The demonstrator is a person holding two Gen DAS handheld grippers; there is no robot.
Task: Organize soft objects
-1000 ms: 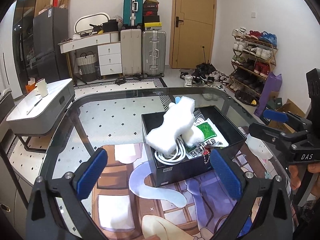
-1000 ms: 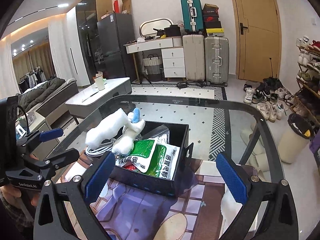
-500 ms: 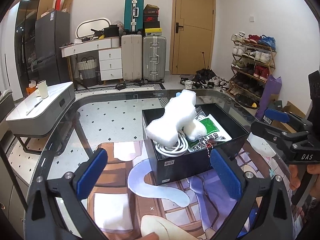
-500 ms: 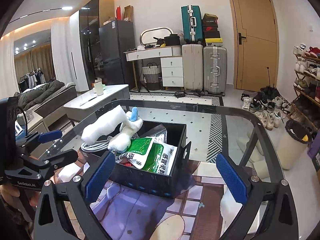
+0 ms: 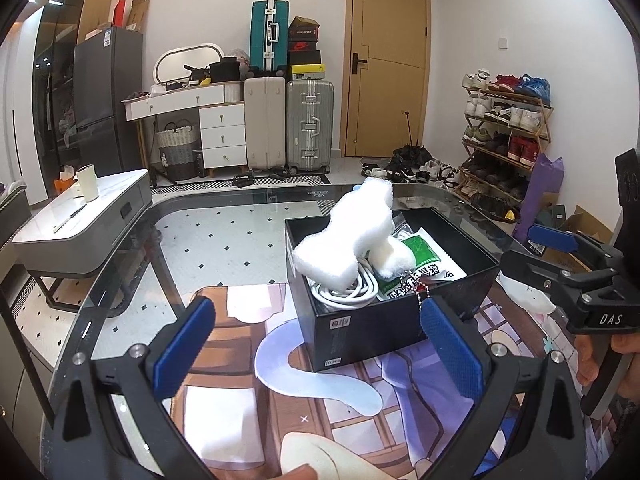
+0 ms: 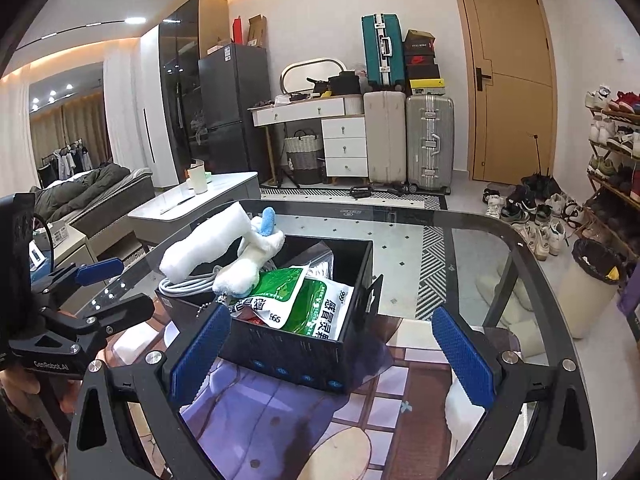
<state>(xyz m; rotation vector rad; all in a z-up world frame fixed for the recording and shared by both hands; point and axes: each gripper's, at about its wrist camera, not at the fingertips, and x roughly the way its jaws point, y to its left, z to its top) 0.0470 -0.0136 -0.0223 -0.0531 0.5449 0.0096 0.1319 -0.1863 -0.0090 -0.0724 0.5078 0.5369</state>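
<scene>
A black box (image 5: 360,328) (image 6: 296,356) stands on the glass table on a printed mat. A white plush toy (image 5: 352,232) (image 6: 208,240) with a blue ear lies on top of its contents, sticking above the rim. Under the toy are a coiled white cable (image 5: 352,292) and green-and-white packets (image 5: 424,256) (image 6: 304,304). A bead chain (image 5: 416,284) hangs over the front rim. My left gripper (image 5: 316,348) is open, a little before the box. My right gripper (image 6: 332,356) is open too, on the box's other side. Neither holds anything.
The glass table's curved edge (image 5: 120,264) runs left and behind the box. A grey low table (image 5: 80,220) stands beyond on the left. Suitcases (image 5: 308,124), a drawer unit, a door and a shoe rack (image 5: 504,140) line the room. A bin (image 6: 592,280) stands on the floor.
Both grippers have risen or tilted up a little, so the box sits lower in each view. The box and the toy have not moved.
</scene>
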